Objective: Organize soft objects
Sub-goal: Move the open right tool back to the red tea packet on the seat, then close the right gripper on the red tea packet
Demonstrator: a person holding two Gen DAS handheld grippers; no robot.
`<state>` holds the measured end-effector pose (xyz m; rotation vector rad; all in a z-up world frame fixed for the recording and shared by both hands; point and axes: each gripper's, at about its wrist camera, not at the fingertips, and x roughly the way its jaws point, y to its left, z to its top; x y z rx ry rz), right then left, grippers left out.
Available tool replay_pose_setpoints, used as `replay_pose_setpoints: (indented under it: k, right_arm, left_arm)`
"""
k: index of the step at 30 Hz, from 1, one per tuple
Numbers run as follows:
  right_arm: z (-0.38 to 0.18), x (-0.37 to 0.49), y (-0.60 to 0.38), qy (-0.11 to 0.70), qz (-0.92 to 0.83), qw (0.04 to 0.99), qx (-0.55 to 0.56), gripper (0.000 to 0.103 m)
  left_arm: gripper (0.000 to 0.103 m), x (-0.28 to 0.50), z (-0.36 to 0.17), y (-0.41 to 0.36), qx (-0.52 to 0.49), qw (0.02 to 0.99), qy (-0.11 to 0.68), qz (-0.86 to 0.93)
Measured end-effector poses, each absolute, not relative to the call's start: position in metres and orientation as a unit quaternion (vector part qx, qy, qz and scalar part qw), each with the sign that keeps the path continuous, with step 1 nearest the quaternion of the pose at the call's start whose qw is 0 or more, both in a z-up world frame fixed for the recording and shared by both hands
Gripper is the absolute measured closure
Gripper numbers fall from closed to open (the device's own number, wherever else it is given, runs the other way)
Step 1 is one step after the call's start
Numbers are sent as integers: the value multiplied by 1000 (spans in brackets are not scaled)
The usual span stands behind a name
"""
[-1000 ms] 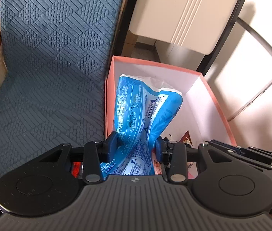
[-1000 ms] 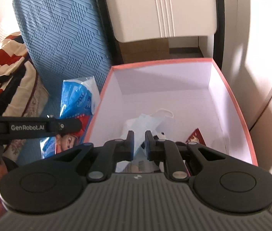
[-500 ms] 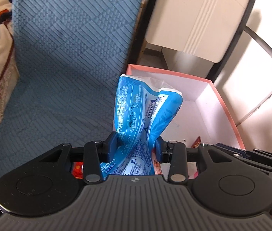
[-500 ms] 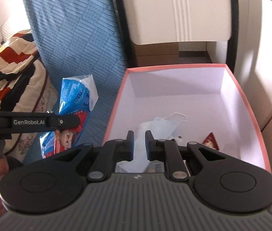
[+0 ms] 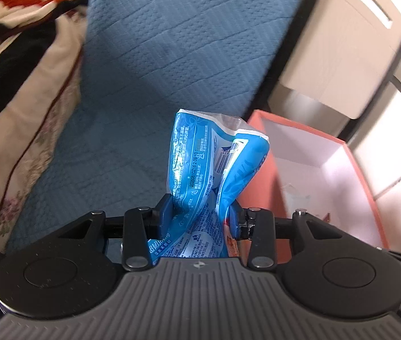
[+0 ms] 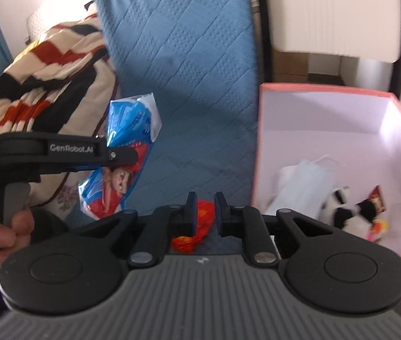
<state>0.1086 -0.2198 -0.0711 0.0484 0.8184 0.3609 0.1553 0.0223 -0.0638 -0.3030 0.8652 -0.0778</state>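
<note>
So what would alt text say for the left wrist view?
Black tongs pinch a crumpled blue plastic packet above a blue quilted cover. To the right sits an open pink box; a patterned blanket lies left.

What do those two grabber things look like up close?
Both are matte black plastic. The right gripper has two flat fingers on jointed links with silver rivets, two round discs, and a ribbed grey body. The left gripper looks the same; its side says GenRobot.AI in white, and a hand holds its grey handle.
</note>
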Motion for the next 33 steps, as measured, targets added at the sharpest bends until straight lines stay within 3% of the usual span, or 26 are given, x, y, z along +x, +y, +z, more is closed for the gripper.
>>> replay_pose_setpoints:
  k: [13, 14, 16, 20, 22, 23, 33]
  right_arm:
    - [-152, 115, -160, 446, 149, 882, 35, 85]
    - [-158, 116, -157, 450, 141, 881, 33, 82]
    - [-167, 120, -154, 456, 121, 881, 34, 65]
    - [-177, 127, -154, 460, 92, 881, 59, 53]
    - [-181, 131, -151, 458, 79, 883, 66, 36]
    - [-183, 133, -150, 458, 70, 884, 68, 33]
    - [-207, 148, -141, 483, 39, 871, 78, 32]
  left_arm:
    - [59, 149, -137, 71, -164, 881, 443, -29]
    - [59, 148, -140, 73, -165, 880, 444, -30]
    - [59, 146, -144, 74, -167, 880, 444, -29]
    - [59, 147, -148, 82, -181, 877, 443, -28]
    - [59, 148, -151, 85, -188, 876, 443, -29]
    - [59, 148, -152, 86, -191, 875, 444, -29]
    - [59, 150, -162, 100, -218, 866, 450, -26]
